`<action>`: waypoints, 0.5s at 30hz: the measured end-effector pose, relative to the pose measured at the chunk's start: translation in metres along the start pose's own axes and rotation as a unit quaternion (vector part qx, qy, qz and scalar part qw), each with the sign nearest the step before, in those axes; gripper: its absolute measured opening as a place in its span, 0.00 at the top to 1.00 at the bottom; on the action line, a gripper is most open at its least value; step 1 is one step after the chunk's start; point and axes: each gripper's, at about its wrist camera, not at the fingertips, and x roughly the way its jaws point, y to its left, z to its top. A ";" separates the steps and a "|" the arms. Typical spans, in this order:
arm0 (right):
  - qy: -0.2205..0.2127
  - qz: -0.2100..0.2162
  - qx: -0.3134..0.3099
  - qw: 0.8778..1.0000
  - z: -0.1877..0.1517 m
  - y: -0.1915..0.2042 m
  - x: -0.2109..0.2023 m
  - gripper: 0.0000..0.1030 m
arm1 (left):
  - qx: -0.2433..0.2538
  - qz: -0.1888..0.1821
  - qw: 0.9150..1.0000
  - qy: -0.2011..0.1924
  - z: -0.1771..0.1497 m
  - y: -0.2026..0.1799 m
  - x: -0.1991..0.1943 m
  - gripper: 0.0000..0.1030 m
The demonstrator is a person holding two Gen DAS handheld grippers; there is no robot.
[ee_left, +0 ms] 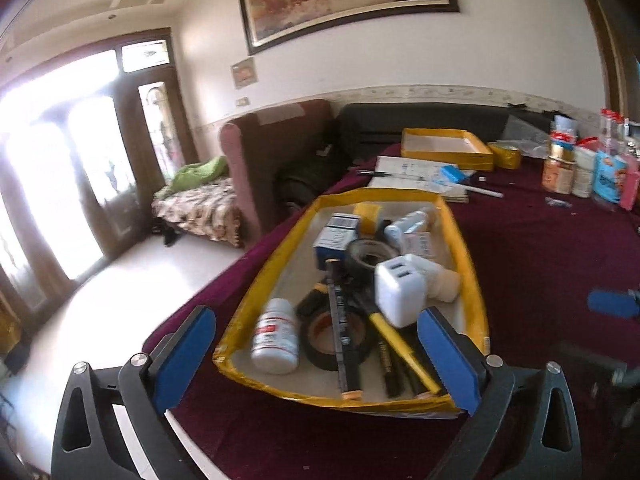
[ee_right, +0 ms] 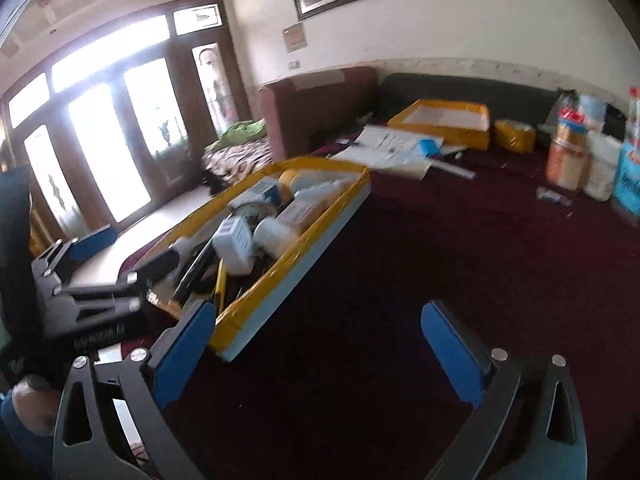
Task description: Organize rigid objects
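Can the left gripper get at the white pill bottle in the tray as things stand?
Probably yes: the left gripper is open, the pill bottle lies uncovered in the near tray, nothing between them.

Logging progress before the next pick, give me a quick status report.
Left tongs open, over near end of yellow tray. Right tongs open, empty, over maroon cloth. White charger and pill bottle still in tray. Nothing blocking.

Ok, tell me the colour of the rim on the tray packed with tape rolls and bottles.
Yellow rim, white inside; clearest in the left wrist view.
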 end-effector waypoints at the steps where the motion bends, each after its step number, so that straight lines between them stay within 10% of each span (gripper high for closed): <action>1: 0.022 0.003 0.000 1.000 -0.001 0.000 0.006 0.00 | 0.003 0.015 1.000 0.003 0.000 0.001 0.001 0.01; 9: -0.013 -0.007 -0.009 1.000 -0.006 0.004 -0.003 0.00 | 0.004 0.058 0.997 0.058 -0.001 0.014 0.015 0.01; 15: -0.029 -0.021 -0.039 0.999 -0.008 0.014 -0.006 0.00 | 0.016 0.083 0.996 0.030 -0.004 0.019 0.002 0.01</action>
